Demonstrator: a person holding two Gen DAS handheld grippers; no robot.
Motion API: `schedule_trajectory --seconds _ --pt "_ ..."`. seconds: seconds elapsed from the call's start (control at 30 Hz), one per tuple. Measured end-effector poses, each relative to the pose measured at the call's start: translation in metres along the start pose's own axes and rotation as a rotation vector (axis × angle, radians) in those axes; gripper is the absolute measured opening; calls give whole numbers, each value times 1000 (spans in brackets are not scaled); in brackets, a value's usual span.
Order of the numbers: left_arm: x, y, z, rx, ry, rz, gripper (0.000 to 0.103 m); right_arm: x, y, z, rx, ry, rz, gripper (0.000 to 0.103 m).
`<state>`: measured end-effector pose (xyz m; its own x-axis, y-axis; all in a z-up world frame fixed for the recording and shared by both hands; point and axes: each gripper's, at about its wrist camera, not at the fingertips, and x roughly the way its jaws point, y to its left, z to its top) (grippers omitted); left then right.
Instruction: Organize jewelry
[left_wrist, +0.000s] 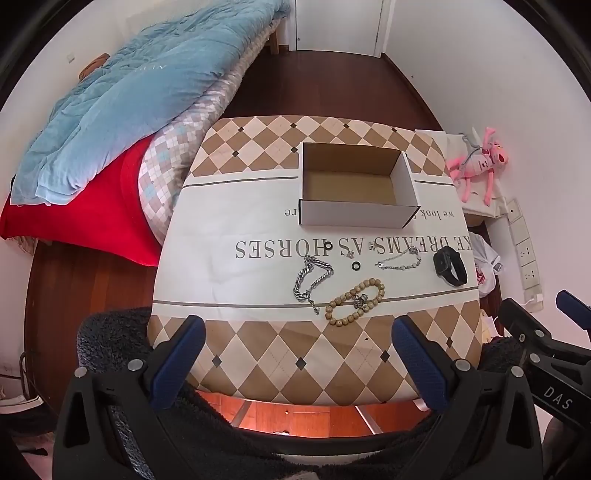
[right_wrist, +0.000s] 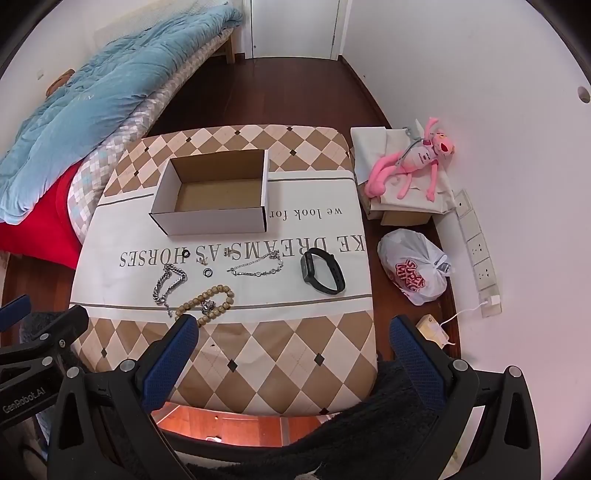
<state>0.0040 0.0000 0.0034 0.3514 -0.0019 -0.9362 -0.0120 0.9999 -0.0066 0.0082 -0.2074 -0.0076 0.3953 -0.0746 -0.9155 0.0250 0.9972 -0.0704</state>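
Observation:
An empty white cardboard box (left_wrist: 356, 184) (right_wrist: 214, 195) stands open at the back of the small table (left_wrist: 258, 354) (right_wrist: 280, 354). In front of it lie a thick silver chain (left_wrist: 312, 278) (right_wrist: 168, 282), a wooden bead bracelet (left_wrist: 354, 301) (right_wrist: 207, 301), a thin silver bracelet (left_wrist: 400, 260) (right_wrist: 258, 267), two black rings (left_wrist: 356, 265) (right_wrist: 208, 272), small earrings (left_wrist: 376, 245) (right_wrist: 231, 252) and a black smartwatch (left_wrist: 450, 265) (right_wrist: 323, 276). My left gripper (left_wrist: 299, 332) and right gripper (right_wrist: 293, 332) are both open and empty, held above the table's near edge.
A bed with a blue quilt (left_wrist: 122, 99) (right_wrist: 92, 96) and red blanket (left_wrist: 85, 221) stands left. A pink plush toy (right_wrist: 410, 162) on cloth-covered boxes, a white plastic bag (right_wrist: 417, 273) and a wall socket strip (right_wrist: 480, 254) are right of the table.

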Motion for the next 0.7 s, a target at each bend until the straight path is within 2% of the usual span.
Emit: schedule_trajectory --seconds 0.7 --pt "-6 -2 3 4 -16 8 103 -2 -4 0 2 -7 0 103"
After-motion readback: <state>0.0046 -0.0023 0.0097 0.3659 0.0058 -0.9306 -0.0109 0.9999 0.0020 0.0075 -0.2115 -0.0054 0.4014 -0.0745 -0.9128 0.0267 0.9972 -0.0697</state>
